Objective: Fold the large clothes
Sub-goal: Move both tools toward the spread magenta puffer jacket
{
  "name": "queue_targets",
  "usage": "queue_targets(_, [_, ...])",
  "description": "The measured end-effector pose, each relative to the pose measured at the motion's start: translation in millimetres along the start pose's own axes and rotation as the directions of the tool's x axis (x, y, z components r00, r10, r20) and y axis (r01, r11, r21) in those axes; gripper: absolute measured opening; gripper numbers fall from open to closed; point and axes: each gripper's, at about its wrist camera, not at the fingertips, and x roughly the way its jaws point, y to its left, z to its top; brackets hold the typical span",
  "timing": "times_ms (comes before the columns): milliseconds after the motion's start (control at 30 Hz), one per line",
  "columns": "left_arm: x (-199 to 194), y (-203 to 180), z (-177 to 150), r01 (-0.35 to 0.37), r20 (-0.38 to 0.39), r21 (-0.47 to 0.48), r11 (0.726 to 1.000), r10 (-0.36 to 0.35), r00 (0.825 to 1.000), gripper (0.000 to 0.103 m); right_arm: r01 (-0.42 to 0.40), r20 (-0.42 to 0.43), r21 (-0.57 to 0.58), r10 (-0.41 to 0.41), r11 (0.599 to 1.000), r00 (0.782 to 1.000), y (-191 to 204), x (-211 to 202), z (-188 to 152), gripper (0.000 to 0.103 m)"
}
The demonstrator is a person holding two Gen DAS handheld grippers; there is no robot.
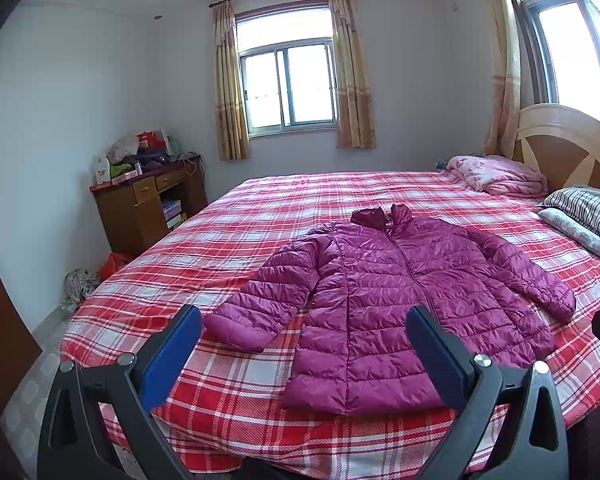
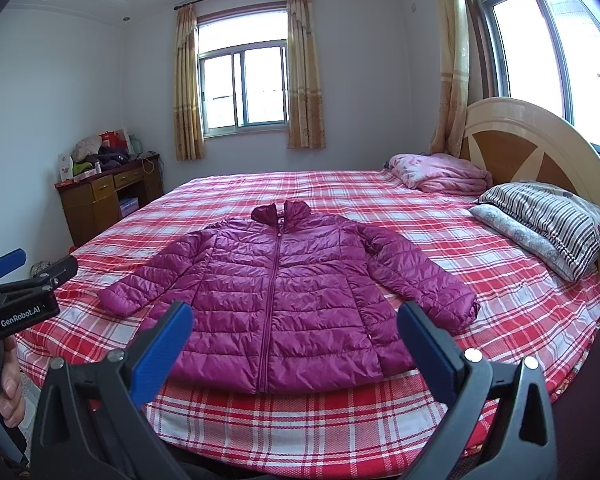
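Observation:
A magenta quilted puffer jacket (image 1: 400,296) (image 2: 284,304) lies flat and zipped on the red plaid bed (image 1: 236,240) (image 2: 500,280), collar toward the far window, both sleeves spread outward. My left gripper (image 1: 304,320) is open, held above the bed's near edge short of the jacket's hem, with nothing between its blue pads. My right gripper (image 2: 296,314) is also open and holds nothing, facing the hem from the near side. The left gripper (image 2: 32,264) also shows at the left edge of the right wrist view, held by a hand (image 2: 10,388).
Two pillows (image 2: 548,224) and a folded pink blanket (image 2: 440,174) lie by the wooden headboard (image 2: 540,148) at right. A cluttered wooden desk (image 1: 148,200) stands against the far left wall. Bags (image 1: 88,276) sit on the floor beside the bed.

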Motion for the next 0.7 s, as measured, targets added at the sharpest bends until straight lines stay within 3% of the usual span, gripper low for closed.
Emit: queue_targets(700, [0.9,3.4,0.5,-0.009,0.013,-0.008,1.0,0.009,1.0,0.102,-0.001,-0.006,-0.003,0.001,1.0,1.0,1.5,3.4,-2.9,0.103])
